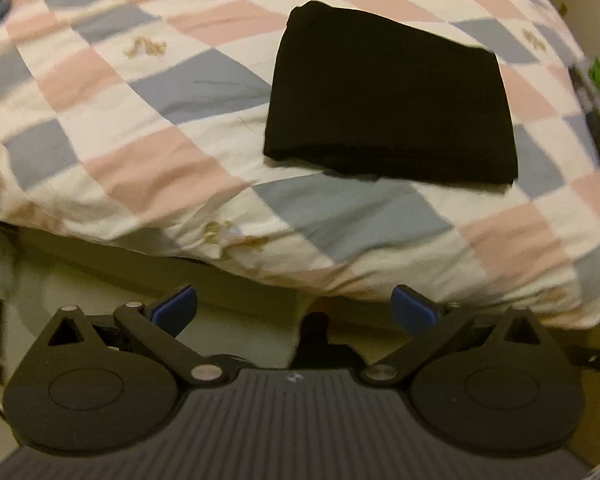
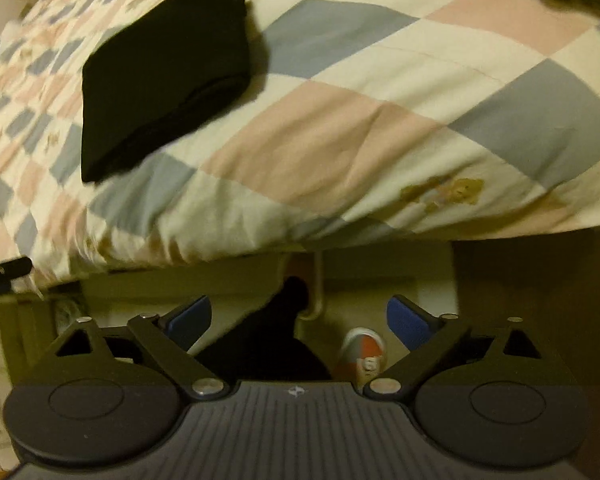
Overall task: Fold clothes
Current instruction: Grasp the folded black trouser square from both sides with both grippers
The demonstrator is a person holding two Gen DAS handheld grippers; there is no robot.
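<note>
The left gripper (image 1: 294, 312) is hanging with its blue-padded fingers (image 1: 176, 310) spread wide and holding nothing. It is sitting below the near edge of the bed (image 1: 120, 128), off the mattress. The right gripper (image 2: 298, 322) is likewise released, its fingers (image 2: 406, 322) parted and empty, also hovering below the bed's near edge. Between them, lower down, a dark shape and a red-and-grey shoe (image 2: 362, 352) are showing on the floor.

On the bed, a quilt (image 2: 380, 128) in pink, blue and cream diamonds is covering the mattress. The black garment (image 1: 388, 100) is lying on the quilt, back from the bed's near edge, already folded into a thick, tidy rectangle with stacked layers showing along its near side. In the right wrist view the same garment (image 2: 160, 76) is sitting toward the bed's left side, well apart from both grippers.

The fold is looking finished. The cloth is likely light, soft and floppy, so the stack could slump if lifted by one corner. Pinching the thick folded near edge, one gripper toward each end, is probably the safest hold.
</note>
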